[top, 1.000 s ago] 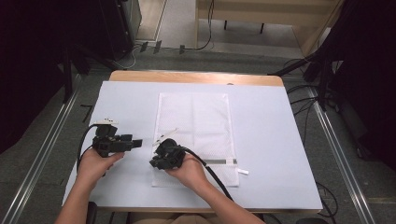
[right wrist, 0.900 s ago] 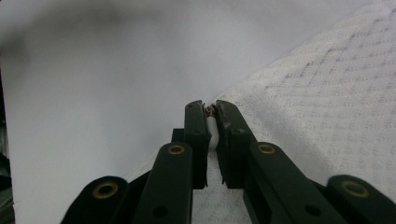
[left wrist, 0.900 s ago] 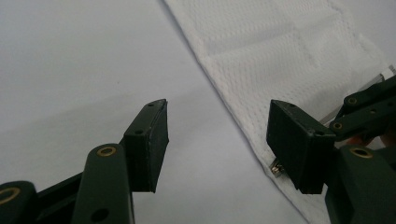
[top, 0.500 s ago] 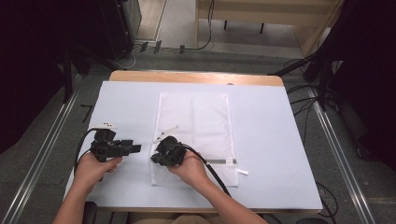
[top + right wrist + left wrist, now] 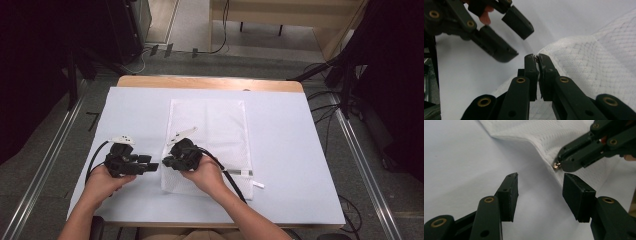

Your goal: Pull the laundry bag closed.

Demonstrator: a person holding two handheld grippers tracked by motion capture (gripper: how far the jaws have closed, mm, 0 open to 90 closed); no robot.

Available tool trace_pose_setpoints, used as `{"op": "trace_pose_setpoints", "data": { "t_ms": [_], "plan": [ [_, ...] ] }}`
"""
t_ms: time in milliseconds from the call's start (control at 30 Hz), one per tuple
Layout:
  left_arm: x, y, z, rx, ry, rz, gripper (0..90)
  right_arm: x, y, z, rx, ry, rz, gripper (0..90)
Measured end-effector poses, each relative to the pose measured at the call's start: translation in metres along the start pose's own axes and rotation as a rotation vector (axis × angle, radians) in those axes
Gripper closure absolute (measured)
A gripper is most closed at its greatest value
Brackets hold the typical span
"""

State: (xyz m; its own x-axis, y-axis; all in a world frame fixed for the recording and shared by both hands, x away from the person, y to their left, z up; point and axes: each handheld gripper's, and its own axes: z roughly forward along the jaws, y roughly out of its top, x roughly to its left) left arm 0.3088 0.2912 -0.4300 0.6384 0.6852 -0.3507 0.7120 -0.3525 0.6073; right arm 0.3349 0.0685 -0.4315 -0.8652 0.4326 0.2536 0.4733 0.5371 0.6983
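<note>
Left gripper [image 5: 539, 195] lower frame, jaws spread, grasping nothing. Beyond, right gripper [image 5: 564, 165] clenched on zipper pull [image 5: 556, 165] at edge of mesh bag [image 5: 554, 135], frame centre. Risk: small pull slipping free; left jaws missing thin fabric.

1. A wooden table [image 5: 210, 82] carries a pale blue-white cover [image 5: 290, 150] over most of its top.
2. Grey floor [image 5: 192, 30] lies beyond the table, with black cables [image 5: 222, 35] trailing across it.
3. 2 metal rails [image 5: 47, 150] flank the table.
4. Light wooden furniture [image 5: 280, 12] stands at the far side.
5. Both side edges are dark.
</note>
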Motion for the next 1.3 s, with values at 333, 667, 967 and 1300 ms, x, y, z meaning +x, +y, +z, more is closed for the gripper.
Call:
{"op": "trace_pose_setpoints", "data": {
  "t_ms": [333,667,967,1300],
  "plan": [
    [-0.01,0.003,0.017,0.07,-0.026,0.06,46.9,0.0,0.004,-0.005,-0.021,-0.002,-0.002,87.4],
    [-0.011,0.006,0.025,0.095,-0.032,0.055,63.2,0.003,0.006,-0.008,-0.029,0.038,-0.003,87.5],
    [-0.01,0.007,0.026,0.086,-0.037,0.066,72.9,0.001,0.005,-0.01,-0.022,0.077,0.007,87.5],
    [-0.012,0.008,0.024,0.091,-0.049,0.072,87.3,-0.002,0.003,-0.008,-0.014,0.081,0.011,87.8]
  ]
}}
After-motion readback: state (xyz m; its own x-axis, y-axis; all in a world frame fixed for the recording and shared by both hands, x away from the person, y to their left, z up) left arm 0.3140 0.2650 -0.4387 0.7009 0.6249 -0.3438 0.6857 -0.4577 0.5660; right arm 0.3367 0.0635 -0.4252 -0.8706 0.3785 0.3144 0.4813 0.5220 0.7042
